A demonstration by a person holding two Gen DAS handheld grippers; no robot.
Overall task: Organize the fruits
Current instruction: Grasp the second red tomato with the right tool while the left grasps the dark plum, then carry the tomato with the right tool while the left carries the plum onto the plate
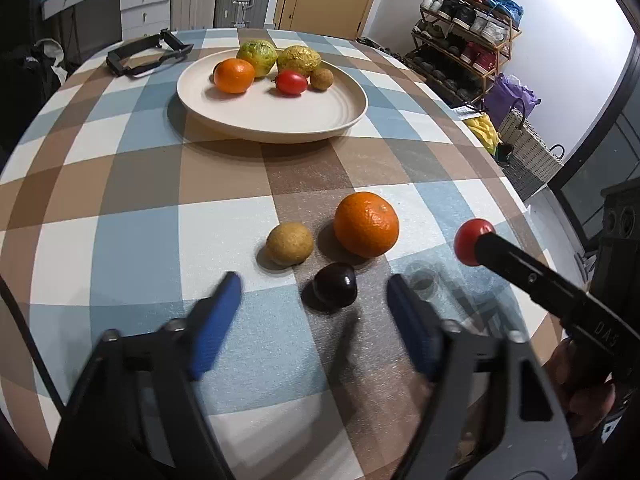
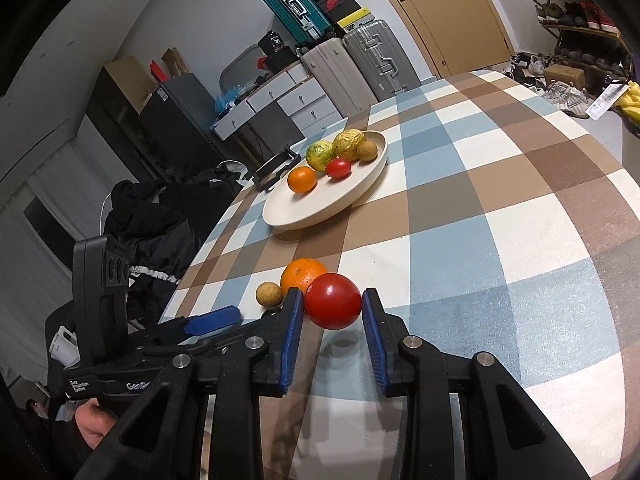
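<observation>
1. a checked cloth covers the bench (image 1: 132,216); at its far side stands a plate (image 1: 280,116) with five fruits: an orange, a green fruit, a wrinkled yellow one, a red tomato and a small brown one.
2. a black frame (image 1: 140,56) lies on the bench just left of the plate.
3. suitcases, drawers and a shoe rack (image 1: 468,28) stand beyond the bench.
4. near the left gripper (image 1: 314,286) three loose fruits sit close together: a big orange (image 1: 366,224), a brown fruit (image 1: 290,243) and a dark plum (image 1: 335,284).
5. the plum lies on the cloth between the left jaws' tips; the jaws stand about half open, clear of it on both sides, holding nothing.
6. the brown fruit and big orange lie just past the plum, nothing blocking the jaws.
7. the right gripper (image 2: 333,308) has its jaws closed on a tomato (image 2: 333,306), lifted off the cloth, to the right of the big orange.
</observation>
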